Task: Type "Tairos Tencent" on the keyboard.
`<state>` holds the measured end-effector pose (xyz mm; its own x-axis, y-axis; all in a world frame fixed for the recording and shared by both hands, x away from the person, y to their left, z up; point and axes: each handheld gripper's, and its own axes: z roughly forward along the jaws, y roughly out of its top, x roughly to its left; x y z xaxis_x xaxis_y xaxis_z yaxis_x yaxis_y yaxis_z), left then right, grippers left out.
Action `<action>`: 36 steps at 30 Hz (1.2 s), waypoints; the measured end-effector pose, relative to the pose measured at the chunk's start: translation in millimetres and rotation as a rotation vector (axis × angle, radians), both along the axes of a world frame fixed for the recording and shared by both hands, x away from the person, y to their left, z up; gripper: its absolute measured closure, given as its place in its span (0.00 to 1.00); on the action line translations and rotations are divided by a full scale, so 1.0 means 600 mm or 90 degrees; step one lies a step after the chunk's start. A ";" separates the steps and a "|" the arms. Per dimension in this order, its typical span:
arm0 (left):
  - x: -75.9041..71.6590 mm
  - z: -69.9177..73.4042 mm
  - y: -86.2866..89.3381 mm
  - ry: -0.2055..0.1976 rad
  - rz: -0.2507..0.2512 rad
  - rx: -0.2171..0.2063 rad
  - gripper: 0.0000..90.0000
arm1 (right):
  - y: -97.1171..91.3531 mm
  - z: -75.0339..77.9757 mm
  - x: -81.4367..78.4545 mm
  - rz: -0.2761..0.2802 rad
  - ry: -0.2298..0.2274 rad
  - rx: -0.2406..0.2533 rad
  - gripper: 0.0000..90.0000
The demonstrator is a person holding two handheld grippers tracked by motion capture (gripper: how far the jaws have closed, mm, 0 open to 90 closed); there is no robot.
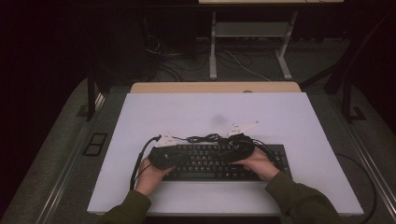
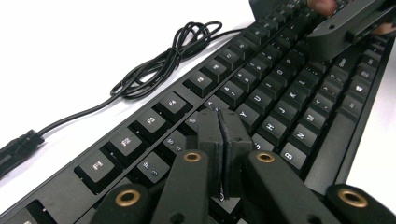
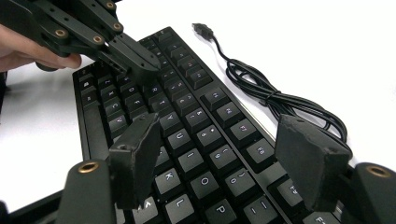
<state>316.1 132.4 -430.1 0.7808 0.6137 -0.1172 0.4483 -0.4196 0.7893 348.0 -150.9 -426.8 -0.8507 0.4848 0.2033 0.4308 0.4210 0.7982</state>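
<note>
Fingers of the left gripper are pressed flat together with nothing between them, their joined tip poised over the number and upper letter rows of the black keyboard, near the lower centre of the left gripper view; whether the tip touches a key I cannot tell. Those of the right gripper stand wide apart and empty, straddling the keys in the lower half of the right gripper view, above the U, I, O and K, L keys. In the high view the keyboard lies across the lower middle of the white table, both hands on its two ends. Its cable lies in a loose bundle on the table just beyond the function-key row, its plug free in the upper middle of the right gripper view. Judging from this, the work looks like key pressing with the closed left tip, and it seems early or midway: no key is visibly depressed, and the cable remains unconnected.
</note>
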 end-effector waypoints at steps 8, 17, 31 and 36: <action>-0.005 0.005 0.004 -0.004 -0.002 -0.010 0.88 | -0.002 0.001 0.000 -0.003 0.002 0.000 0.36; -0.012 0.006 0.014 -0.011 0.001 -0.015 0.70 | -0.004 0.001 -0.002 -0.001 0.004 -0.007 0.47; -0.022 0.003 0.039 -0.013 0.024 -0.030 0.39 | -0.006 0.001 -0.005 0.013 0.001 -0.022 0.74; -0.024 0.001 0.042 -0.013 0.031 -0.027 0.31 | -0.006 0.000 -0.006 0.019 0.005 -0.027 0.83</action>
<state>301.9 157.8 -429.2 0.7522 0.6462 -0.1286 0.4516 -0.3635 0.8149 344.5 -154.6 -426.9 -0.8637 0.4669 0.1897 0.4232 0.4674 0.7762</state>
